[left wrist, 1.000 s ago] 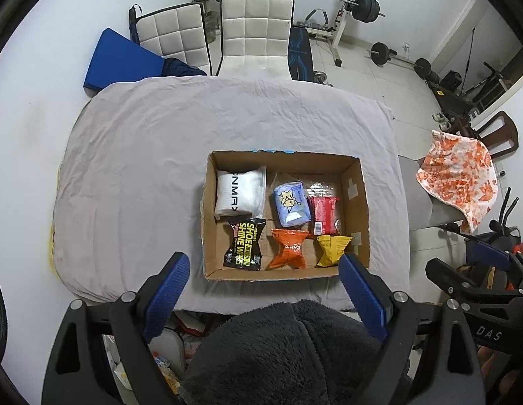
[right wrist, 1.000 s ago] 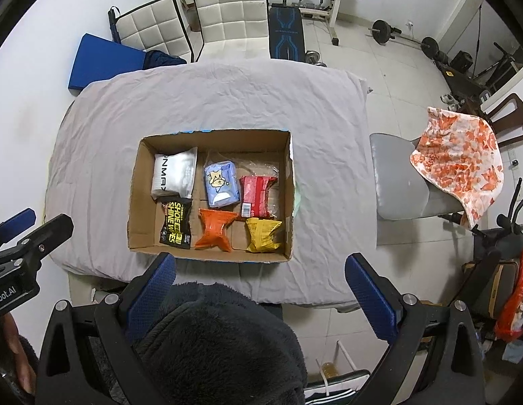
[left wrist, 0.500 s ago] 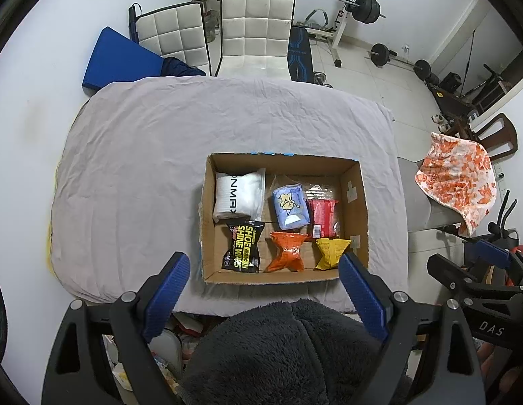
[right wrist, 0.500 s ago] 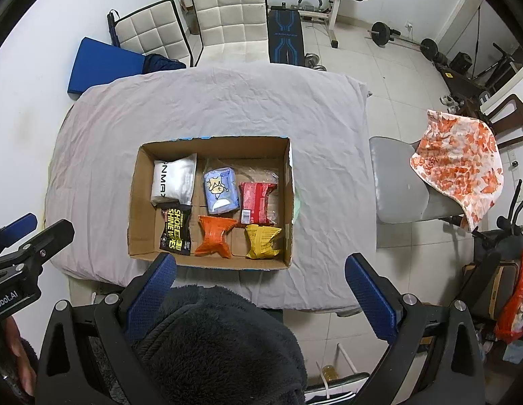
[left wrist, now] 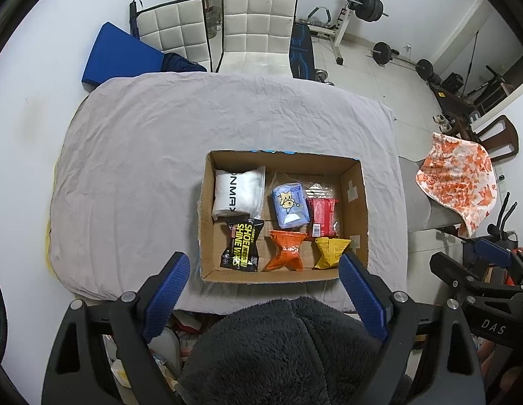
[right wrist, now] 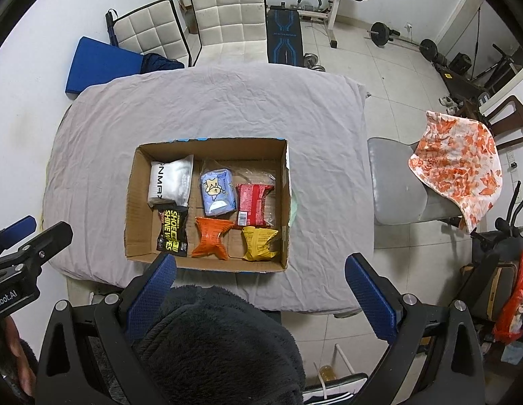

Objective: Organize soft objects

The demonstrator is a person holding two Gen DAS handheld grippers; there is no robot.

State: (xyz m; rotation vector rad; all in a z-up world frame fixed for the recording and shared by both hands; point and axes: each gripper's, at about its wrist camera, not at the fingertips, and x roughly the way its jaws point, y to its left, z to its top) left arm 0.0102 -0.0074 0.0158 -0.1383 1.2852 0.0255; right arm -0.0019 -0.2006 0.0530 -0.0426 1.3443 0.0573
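Six soft packets lie in the cardboard box (left wrist: 354, 202) on the grey-sheeted table (left wrist: 133, 168) — among them a white pouch (left wrist: 237, 190) and a shoe-wipes pack (left wrist: 242, 244). Both the left gripper (left wrist: 263, 271) and right gripper (right wrist: 259, 270) hang high above, jaws wide, gripping nothing — a dark fleece sleeve (right wrist: 214, 347) lies below them.

A: What's on the table?

B: A cardboard box (right wrist: 132, 202) on a grey sheet (right wrist: 227, 108), with six packets inside in two rows: a white pack (right wrist: 170, 182), a light blue pack (right wrist: 216, 190) and a red pack (right wrist: 253, 204) behind; a black wipes pack (right wrist: 173, 234), an orange packet (right wrist: 211, 238) and a yellow packet (right wrist: 260, 243) in front.

A: And the right gripper (right wrist: 260, 270)?

B: High above the table's near edge, blue fingers (right wrist: 369, 292) spread wide. Dark fuzzy fabric (right wrist: 210, 347) sits between them, against the left one. The other gripper (right wrist: 22, 253) shows at the left edge.
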